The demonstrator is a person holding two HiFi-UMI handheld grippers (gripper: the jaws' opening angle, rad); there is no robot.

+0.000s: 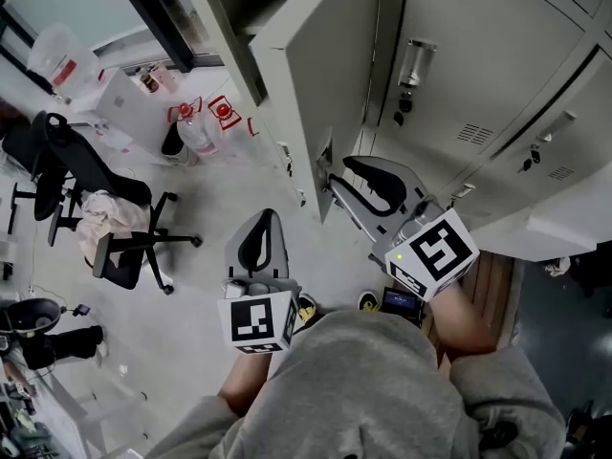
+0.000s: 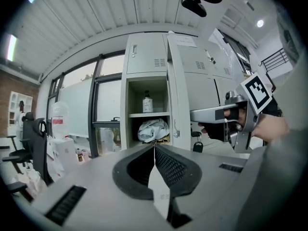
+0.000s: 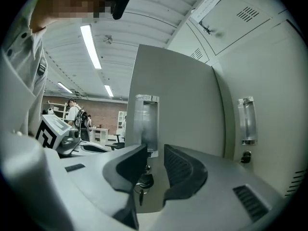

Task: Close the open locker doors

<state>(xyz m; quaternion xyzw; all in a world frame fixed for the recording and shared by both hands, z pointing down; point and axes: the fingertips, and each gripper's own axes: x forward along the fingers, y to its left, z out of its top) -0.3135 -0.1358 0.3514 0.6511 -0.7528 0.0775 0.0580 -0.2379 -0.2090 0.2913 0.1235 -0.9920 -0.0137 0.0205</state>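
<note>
While facing the open locker door (image 3: 183, 100), holds right gripper (image 3: 155, 153) fingers apart, with the door's key (image 3: 141, 186) in the gap, unclamped. Shows left gripper (image 2: 154, 147) fingers closed together, empty, aimed at the open compartment (image 2: 147, 119).

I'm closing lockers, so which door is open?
The door swung out just ahead of the right gripper, baring a shelf with a bottle; the other doors sit flush.

I see a black office chair (image 1: 91, 194) on the pale floor (image 1: 210, 295) — a cloth lies on its seat. Behind the chair stand tall dark-framed windows (image 2: 79, 109) and a brick wall (image 2: 19, 88); above it, a slatted ceiling (image 2: 96, 13) with a strip light (image 2: 10, 47).
</note>
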